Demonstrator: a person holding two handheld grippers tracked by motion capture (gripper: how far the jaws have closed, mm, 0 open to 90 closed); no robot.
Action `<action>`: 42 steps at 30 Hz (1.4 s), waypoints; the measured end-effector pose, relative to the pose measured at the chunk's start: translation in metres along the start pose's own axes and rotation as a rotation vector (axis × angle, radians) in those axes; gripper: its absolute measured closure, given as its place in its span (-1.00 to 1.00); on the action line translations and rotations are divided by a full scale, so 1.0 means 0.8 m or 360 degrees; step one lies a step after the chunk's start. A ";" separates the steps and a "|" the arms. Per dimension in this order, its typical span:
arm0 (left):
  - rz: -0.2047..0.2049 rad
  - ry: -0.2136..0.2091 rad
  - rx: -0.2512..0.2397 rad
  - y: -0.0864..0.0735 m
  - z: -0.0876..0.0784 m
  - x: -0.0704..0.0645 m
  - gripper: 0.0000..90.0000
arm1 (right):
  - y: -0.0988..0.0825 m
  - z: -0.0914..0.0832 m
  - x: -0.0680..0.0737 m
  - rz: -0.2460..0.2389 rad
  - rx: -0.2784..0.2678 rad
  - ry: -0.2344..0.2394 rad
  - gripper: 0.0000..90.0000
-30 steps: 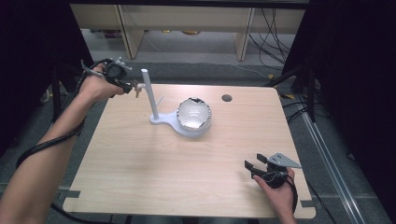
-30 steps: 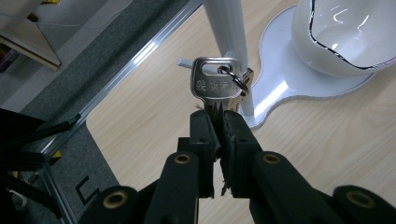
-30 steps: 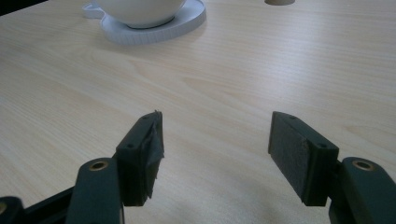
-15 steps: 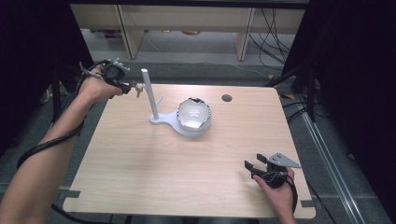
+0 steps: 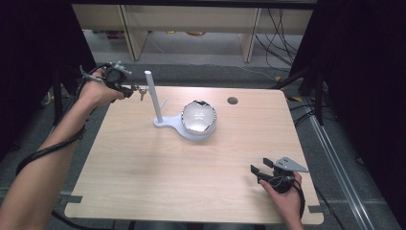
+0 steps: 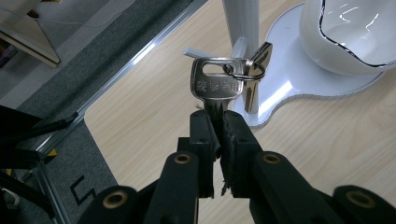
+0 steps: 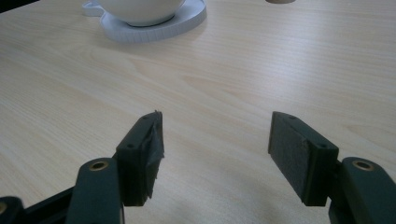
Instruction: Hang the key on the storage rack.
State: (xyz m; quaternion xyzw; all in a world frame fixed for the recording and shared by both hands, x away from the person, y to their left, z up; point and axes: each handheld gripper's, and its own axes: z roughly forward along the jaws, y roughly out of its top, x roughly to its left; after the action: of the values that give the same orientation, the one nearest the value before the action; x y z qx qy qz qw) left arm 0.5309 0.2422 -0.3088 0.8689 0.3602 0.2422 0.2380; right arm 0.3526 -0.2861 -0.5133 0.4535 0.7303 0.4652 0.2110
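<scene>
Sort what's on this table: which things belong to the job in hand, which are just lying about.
In the job:
silver keys on a ring, clamped in the left gripper
white stand with upright post

Lying about:
white bowl
open right gripper, idle

My table [image 5: 143,163] is pale wood with a round hole [image 5: 232,100] near its far edge. Grey floor [image 5: 201,52] lies beyond, under light wooden shelving [image 5: 249,28]. Cables [image 5: 280,28] trail there. Both sides look dark, perhaps curtained.

Black gripper [image 6: 215,135] jaws with brass-ringed screw holes, black trailing cable [image 5: 40,153].
</scene>
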 end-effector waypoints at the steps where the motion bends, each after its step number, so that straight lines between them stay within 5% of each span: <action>1: 0.0000 0.0000 0.0000 0.000 0.000 0.000 0.85 | 0.000 0.000 0.000 0.0000 0.0000 0.0000 -0.18; 42: 0.0047 -0.0016 0.0066 -0.009 0.022 -0.017 0.84 | 0.000 0.000 -0.001 -0.0021 -0.0005 0.0000 -0.18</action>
State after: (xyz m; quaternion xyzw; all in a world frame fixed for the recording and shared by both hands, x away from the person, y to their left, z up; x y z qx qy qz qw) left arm 0.5291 0.2326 -0.3302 0.8801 0.3510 0.2337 0.2180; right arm 0.3531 -0.2866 -0.5131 0.4484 0.7326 0.4649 0.2147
